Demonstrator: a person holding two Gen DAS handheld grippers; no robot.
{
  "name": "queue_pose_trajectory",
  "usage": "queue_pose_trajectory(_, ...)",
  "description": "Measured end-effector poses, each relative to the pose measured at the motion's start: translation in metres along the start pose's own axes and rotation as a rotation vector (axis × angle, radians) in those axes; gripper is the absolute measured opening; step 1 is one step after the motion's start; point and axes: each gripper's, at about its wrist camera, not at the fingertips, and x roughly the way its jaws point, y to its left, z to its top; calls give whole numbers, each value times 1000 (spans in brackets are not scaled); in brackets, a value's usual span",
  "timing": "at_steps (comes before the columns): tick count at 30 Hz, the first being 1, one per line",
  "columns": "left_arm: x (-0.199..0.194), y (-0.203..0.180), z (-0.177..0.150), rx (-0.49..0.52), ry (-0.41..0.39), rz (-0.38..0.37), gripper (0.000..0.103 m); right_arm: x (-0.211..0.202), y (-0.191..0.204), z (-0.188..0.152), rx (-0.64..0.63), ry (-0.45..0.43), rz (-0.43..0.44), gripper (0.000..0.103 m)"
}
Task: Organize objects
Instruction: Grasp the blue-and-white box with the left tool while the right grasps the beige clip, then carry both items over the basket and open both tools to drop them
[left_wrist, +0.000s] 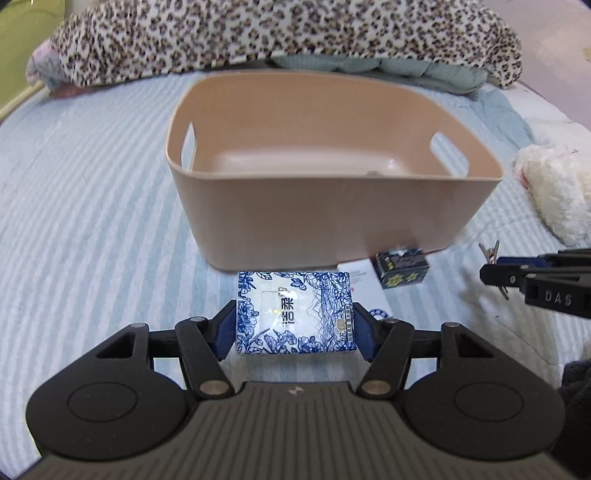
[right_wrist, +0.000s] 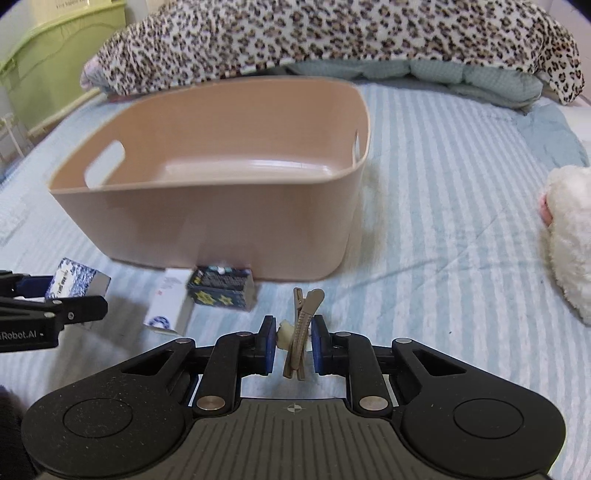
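A beige plastic bin (left_wrist: 325, 206) with cut-out handles stands empty on the striped bed; it also shows in the right wrist view (right_wrist: 207, 218). My left gripper (left_wrist: 295, 325) is shut on a blue-and-white floral tissue pack (left_wrist: 295, 312), held just in front of the bin. That pack shows at the left of the right wrist view (right_wrist: 74, 282). My right gripper (right_wrist: 294, 345) is shut on a beige hair clip (right_wrist: 301, 325), held upright in front of the bin's right corner. The right gripper shows at the right of the left wrist view (left_wrist: 491, 275).
A small dark box with yellow stars (right_wrist: 221, 290) and a white flat box (right_wrist: 168, 306) lie against the bin's front. A white plush toy (right_wrist: 569, 240) lies at the right. A leopard-print blanket (right_wrist: 332, 37) is heaped behind the bin. A green crate (right_wrist: 55, 66) stands at the far left.
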Motion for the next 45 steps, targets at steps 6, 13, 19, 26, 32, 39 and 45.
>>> queue_pose_trajectory(6, -15, -14, 18, 12, -85, 0, 64, -40, 4, 22, -12, -122, 23, 18)
queue_pose_trajectory(13, -33, -21, 52, 33, -191, 29, 64, -65, 5, 59, -28, -250, 15, 18)
queue_pose_trajectory(19, -25, -23, 80, 38, -225, 46, 64, -58, 9, 90, -29, -298, 9, 18)
queue_pose_trajectory(26, 12, -31, 103, 50, -199, 68, 64, -29, 18, 107, -56, -275, -20, 18)
queue_pose_trajectory(32, 56, -30, 104, 39, -125, 106, 64, 13, 18, 106, -73, -195, -64, 18)
queue_pose_trajectory(39, 87, -24, 96, 46, -32, 121, 64, 50, 15, 98, -95, -69, -73, 20)
queue_pose_trajectory(45, 79, -22, 90, 51, -43, 92, 65, 44, 16, 92, -85, -82, -76, 53)
